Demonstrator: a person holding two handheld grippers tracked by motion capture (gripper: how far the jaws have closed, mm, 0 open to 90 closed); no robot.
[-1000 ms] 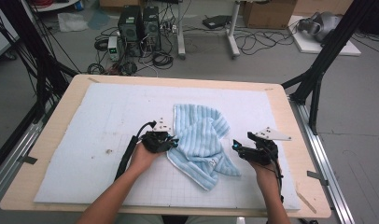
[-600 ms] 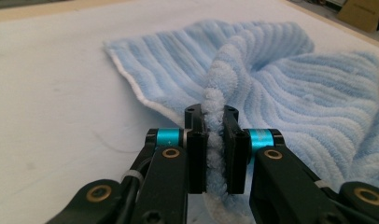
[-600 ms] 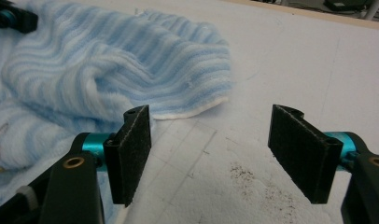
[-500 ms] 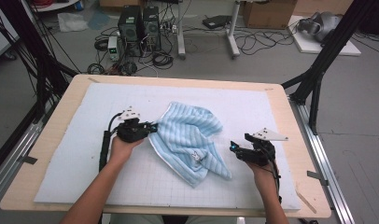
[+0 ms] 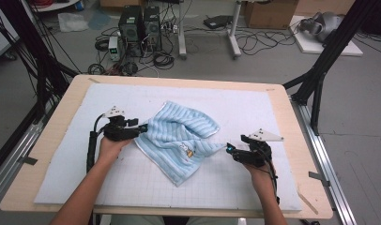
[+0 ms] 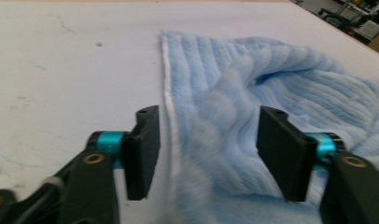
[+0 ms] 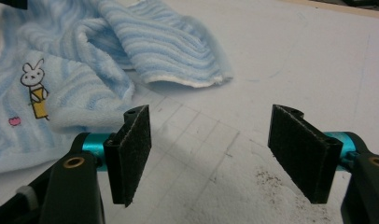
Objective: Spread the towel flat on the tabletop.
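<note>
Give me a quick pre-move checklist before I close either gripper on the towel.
1. Left gripper open: ok, fingers spread apart.
2. Towel between the left fingers: ok, its white-hemmed edge lies in the gap.
3. Right gripper open: ok.
4. Towel between the right fingers: not ok, bare mat in the gap; the towel's corner lies beside its left finger.
5. Towel flat: not ok, bunched, with one corner folded over.
6. Left fingers low enough to pinch the hem: cannot tell.

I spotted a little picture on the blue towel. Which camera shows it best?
The right gripper view: the rabbit picture on the towel is close and sharp. In the high view it is a tiny mark. The left gripper view shows plain striped towel.
</note>
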